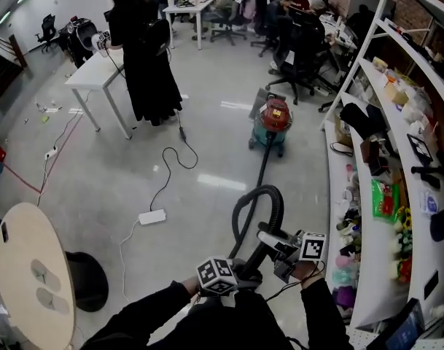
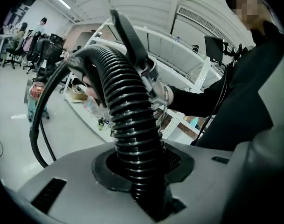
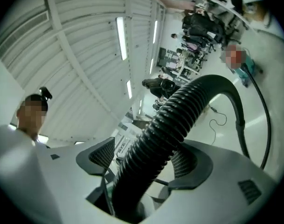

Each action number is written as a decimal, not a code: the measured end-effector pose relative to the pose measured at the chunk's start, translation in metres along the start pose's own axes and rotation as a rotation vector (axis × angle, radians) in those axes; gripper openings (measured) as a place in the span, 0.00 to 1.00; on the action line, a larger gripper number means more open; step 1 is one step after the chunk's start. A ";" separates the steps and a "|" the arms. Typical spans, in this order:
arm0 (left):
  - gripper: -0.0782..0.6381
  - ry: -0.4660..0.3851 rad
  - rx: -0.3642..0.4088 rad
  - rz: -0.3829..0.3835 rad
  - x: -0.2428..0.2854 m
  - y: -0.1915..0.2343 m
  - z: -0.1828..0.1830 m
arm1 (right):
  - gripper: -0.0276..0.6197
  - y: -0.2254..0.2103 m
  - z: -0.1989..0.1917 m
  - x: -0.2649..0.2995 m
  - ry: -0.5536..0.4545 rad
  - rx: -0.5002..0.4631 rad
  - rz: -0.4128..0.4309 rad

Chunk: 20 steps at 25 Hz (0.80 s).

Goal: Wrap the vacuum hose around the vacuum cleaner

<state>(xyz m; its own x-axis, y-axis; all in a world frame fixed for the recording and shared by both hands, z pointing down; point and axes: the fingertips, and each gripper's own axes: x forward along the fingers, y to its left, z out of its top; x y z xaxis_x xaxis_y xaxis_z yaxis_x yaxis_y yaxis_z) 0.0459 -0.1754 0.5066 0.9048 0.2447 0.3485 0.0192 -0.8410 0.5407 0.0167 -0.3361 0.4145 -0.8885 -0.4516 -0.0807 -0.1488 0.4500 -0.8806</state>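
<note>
Closest in the head view are the two grippers, side by side at the bottom edge: the left gripper (image 1: 248, 271) and the right gripper (image 1: 267, 236), both on the black ribbed hose (image 1: 256, 197). The hose arches up in a loop above them, then runs straight across the floor (image 1: 207, 159) to the red and teal vacuum cleaner (image 1: 272, 125), well apart from the person's hands. A white power strip (image 1: 152, 216) and its cable (image 1: 168, 168) lie on the floor left of the hose. Crowded shelves (image 1: 356, 217) run close along the right. Beyond, a person in black (image 1: 144, 57) stands by a white desk (image 1: 98, 75).

In the left gripper view, the left gripper (image 2: 141, 168) is narrowed onto the hose (image 2: 130, 120), both pads pressed against its ribs.

In the right gripper view, the right gripper (image 3: 146, 164) stands wide. The hose (image 3: 172, 122) passes between its jaws, with a gap showing beside the left pad.
</note>
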 end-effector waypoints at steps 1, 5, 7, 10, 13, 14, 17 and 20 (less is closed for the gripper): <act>0.30 0.009 -0.018 -0.004 0.001 0.003 0.006 | 0.59 -0.013 -0.002 -0.006 0.035 -0.015 -0.015; 0.30 -0.083 -0.231 0.006 0.003 0.034 0.041 | 0.59 -0.036 -0.004 -0.043 0.107 0.017 0.016; 0.31 -0.194 -0.366 0.011 0.001 0.057 0.067 | 0.59 -0.033 -0.005 -0.064 0.149 -0.026 0.043; 0.31 -0.343 -0.504 0.005 -0.006 0.089 0.111 | 0.59 -0.026 -0.030 -0.087 0.314 -0.181 0.068; 0.31 -0.424 -0.551 -0.005 -0.010 0.107 0.150 | 0.59 -0.035 -0.069 -0.094 0.524 -0.384 0.038; 0.31 -0.438 -0.558 -0.006 -0.009 0.112 0.162 | 0.59 -0.037 -0.079 -0.093 0.585 -0.450 0.038; 0.31 -0.499 -0.604 -0.040 -0.003 0.121 0.200 | 0.59 -0.040 -0.092 -0.085 0.691 -0.613 0.042; 0.31 -0.568 -0.714 -0.064 0.000 0.132 0.225 | 0.31 -0.047 -0.074 -0.077 0.634 -0.636 0.016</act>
<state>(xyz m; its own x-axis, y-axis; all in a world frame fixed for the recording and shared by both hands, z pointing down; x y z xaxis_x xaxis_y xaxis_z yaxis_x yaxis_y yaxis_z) 0.1442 -0.3951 0.4061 0.9880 -0.1526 -0.0255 -0.0201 -0.2898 0.9569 0.0593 -0.2652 0.4964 -0.9374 -0.0163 0.3479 -0.1791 0.8792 -0.4416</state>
